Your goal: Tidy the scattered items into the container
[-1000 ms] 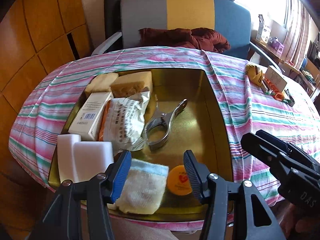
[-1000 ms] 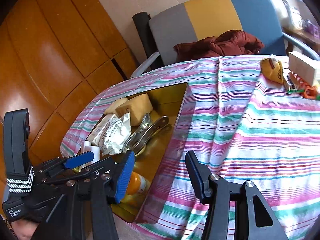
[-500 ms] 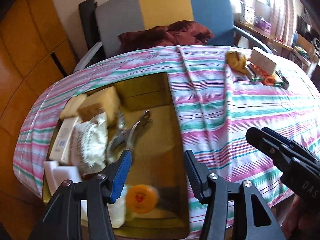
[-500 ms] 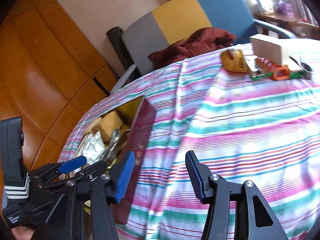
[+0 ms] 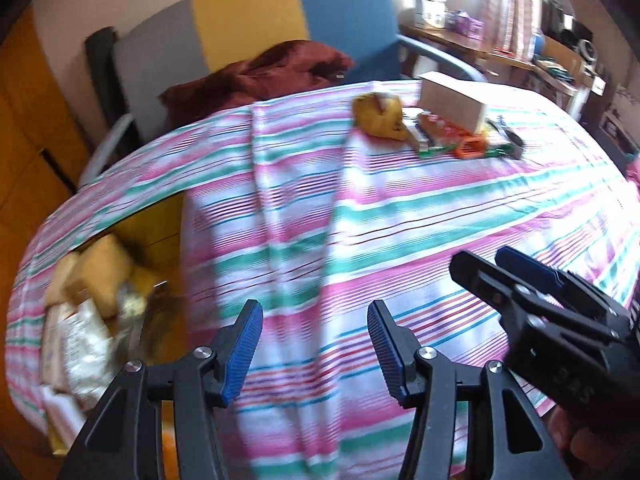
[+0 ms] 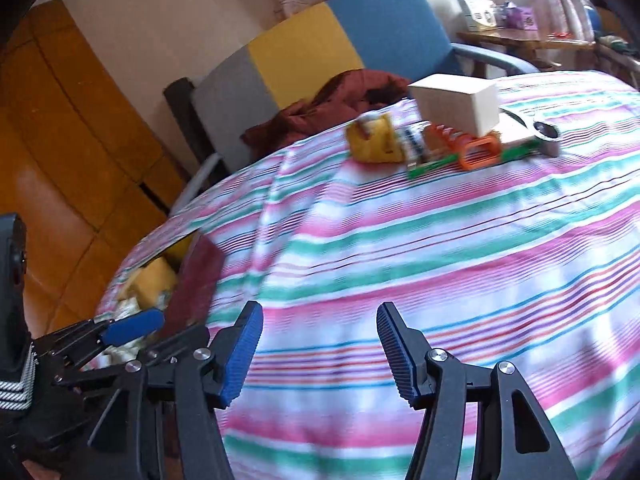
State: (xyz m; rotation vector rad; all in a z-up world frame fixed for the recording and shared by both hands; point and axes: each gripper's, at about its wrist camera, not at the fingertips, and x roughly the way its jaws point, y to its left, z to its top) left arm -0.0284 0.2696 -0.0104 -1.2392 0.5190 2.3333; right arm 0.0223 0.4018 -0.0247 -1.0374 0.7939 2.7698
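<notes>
Shift: a second ago both my grippers hung over the gold container (image 5: pixel 160 236) at the table's left edge, looking down on the sponges, packets and metal tool in it. Now both views have swung right, across the striped tablecloth (image 5: pixel 400 216), and only the container's right part shows.
Left gripper (image 5: pixel 316 344): spread, nothing between the blue pads, hanging over bare cloth near the front edge.
Right gripper (image 6: pixel 320 350): spread and empty too; its jaws have just been opening wider.
Still scattered: a yellow pouch (image 6: pixel 374 140), a beige box (image 6: pixel 456 104), an orange clip (image 6: pixel 478 152), a green strip (image 6: pixel 436 166) and a small metal piece (image 6: pixel 546 136), bunched near the table's far edge, well apart from the container.
Meaning: I judge the last drop-off is over and I am turning to fetch the next item; the pouch sits nearest the container side.
Progress: roughly half done, by my reckoning.
Risk: the cluster is tight, so a pinch could nudge its neighbours.
</notes>
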